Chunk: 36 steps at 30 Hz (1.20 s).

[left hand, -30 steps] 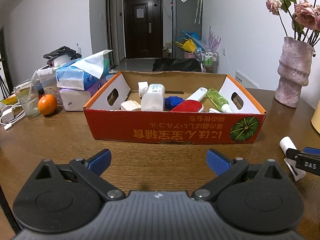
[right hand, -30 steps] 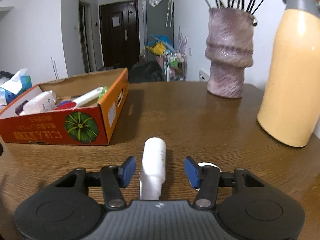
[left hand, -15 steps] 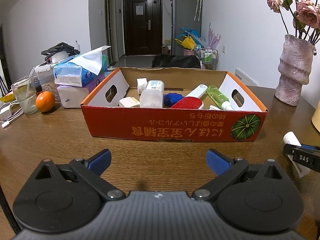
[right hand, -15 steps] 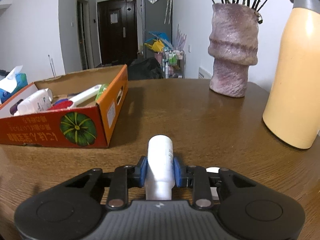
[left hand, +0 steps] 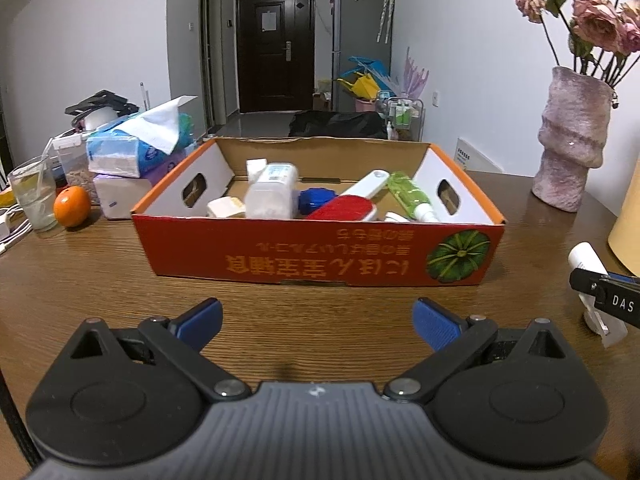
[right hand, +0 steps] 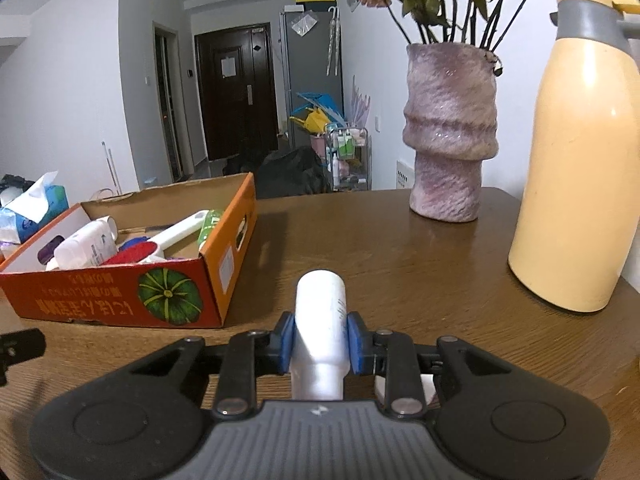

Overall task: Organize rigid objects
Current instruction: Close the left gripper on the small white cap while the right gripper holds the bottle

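Glass of water point(left hand: 34, 196): stands at the left edge of the table point(left hand: 100, 280) with an orange point(left hand: 72, 206) touching or just beside it, and a stack of tissue packs point(left hand: 136, 152) behind. All are well apart from both grippers, so I judge little risk here.

Left gripper point(left hand: 316, 318): jaws spread wide, nothing between them, low over the table's near edge and facing the box's long printed wall. If it pushes forward it could shove the box toward the far edge.

Cardboard box point(right hand: 120, 300): sits mid-table, already crowded with a clear bottle point(left hand: 270, 196), a red brush point(left hand: 348, 204), a green bottle point(left hand: 412, 196) and a blue piece point(left hand: 314, 200). Free floor is scarce, mostly hidden; a tube dropped in may land on top of these and roll.

Right gripper point(right hand: 321, 342): blue pads clamped on the white tube point(right hand: 320, 312), gripping its lower body near the cap end.

White tube: held to the right of the box's short wall, over the table toward its near edge, pointing forward. It looks smooth and round, so it may slip or pivot between the pads. Swung left too low, it could strike the box wall.

Vase point(right hand: 450, 132) and yellow flask point(right hand: 576, 160): stand toward the table's right and far edges; a wide sweep to the right could knock them.
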{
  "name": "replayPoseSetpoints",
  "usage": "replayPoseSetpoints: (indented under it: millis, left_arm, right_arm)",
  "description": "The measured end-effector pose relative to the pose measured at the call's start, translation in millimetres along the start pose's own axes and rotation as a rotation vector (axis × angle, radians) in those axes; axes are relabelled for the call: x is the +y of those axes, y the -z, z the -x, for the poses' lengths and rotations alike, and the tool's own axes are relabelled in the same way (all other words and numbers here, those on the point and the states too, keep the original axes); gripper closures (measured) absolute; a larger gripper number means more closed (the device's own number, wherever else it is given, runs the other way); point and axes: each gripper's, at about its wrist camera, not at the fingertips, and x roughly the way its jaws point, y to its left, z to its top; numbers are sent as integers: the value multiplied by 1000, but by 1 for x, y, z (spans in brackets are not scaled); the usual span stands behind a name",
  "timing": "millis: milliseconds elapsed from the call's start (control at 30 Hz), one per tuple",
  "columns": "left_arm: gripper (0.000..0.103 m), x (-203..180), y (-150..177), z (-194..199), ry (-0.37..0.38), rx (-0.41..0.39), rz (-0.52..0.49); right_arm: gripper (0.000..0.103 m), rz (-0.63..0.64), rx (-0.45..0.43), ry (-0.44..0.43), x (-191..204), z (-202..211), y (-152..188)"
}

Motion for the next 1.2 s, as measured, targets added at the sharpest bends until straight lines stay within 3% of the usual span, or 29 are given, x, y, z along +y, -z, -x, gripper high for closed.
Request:
replayPoseSetpoints:
  millis: [1200]
  left_arm:
    - [0,-185,9,-31,128,81,-85]
  right_arm:
    - [77,-33,-63,44,-132,23,-8]
